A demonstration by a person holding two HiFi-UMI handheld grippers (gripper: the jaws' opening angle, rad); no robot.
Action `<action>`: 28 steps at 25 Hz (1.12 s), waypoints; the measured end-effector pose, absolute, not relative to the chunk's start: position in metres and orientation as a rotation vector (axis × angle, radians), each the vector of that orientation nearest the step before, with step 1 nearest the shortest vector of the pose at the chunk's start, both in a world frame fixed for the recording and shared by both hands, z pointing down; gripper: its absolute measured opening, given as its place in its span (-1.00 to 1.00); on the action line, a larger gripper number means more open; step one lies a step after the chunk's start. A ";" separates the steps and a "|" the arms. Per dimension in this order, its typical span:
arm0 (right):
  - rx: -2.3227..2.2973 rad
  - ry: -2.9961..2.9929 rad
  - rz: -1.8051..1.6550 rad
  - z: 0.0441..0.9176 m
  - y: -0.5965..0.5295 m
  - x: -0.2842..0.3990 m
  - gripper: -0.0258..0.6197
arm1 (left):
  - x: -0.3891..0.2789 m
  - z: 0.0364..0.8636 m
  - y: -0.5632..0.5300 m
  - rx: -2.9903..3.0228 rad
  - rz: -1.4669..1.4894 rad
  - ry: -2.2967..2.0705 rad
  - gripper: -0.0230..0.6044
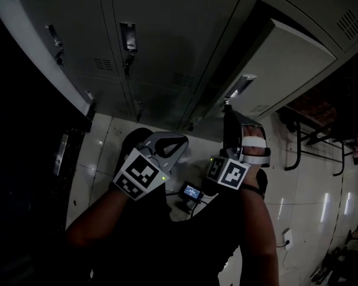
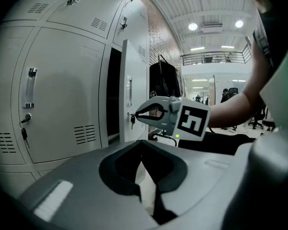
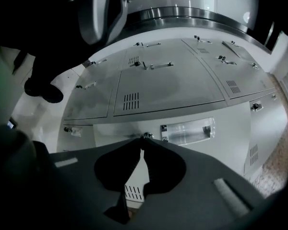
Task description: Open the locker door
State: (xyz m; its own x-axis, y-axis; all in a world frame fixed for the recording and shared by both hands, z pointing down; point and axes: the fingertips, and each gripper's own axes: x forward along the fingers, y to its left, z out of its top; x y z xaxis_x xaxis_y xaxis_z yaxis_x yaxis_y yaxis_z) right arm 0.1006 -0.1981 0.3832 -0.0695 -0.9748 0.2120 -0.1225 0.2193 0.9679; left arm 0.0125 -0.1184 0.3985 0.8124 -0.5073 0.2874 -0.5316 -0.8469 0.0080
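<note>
A pale grey locker door (image 1: 280,64) (image 2: 134,71) (image 3: 230,150) stands swung partly out from the row of lockers. It has a recessed metal handle (image 1: 240,85) (image 2: 129,91) (image 3: 187,131). Beside the handle a key (image 2: 132,120) (image 3: 145,136) sits in the lock. My right gripper (image 1: 227,107) (image 2: 136,114) (image 3: 144,140) is shut, its tips pinched on that key at the door's edge. My left gripper (image 1: 178,143) (image 2: 143,145) hangs back to the left, below the closed lockers, shut with nothing in it.
Closed grey lockers (image 1: 167,34) (image 2: 62,95) with handles and vents fill the wall to the left of the open door. A small lit device (image 1: 191,190) lies on the white tiled floor (image 1: 310,201). A dark metal frame (image 1: 298,148) stands at the right.
</note>
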 end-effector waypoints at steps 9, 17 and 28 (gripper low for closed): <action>1.170 -1.432 -0.975 0.385 -0.115 0.154 -0.84 | 0.016 0.402 -0.118 2.909 0.456 -0.829 -0.89; 1.241 -1.334 -0.890 0.385 -0.077 0.219 -0.83 | 0.014 0.410 -0.120 2.900 0.498 -0.841 -0.89; 1.321 -1.255 -0.789 0.387 -0.060 0.266 -0.83 | 0.019 0.411 -0.119 2.900 0.523 -0.840 -0.89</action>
State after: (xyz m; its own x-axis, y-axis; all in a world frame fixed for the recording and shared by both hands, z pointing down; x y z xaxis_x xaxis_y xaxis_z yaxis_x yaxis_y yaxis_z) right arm 0.2659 -0.0599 0.3869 0.2183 -0.9535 0.2079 -0.2261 0.1579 0.9612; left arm 0.0190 -0.1190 0.4106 0.7919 -0.5047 0.3438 -0.5312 -0.8470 -0.0197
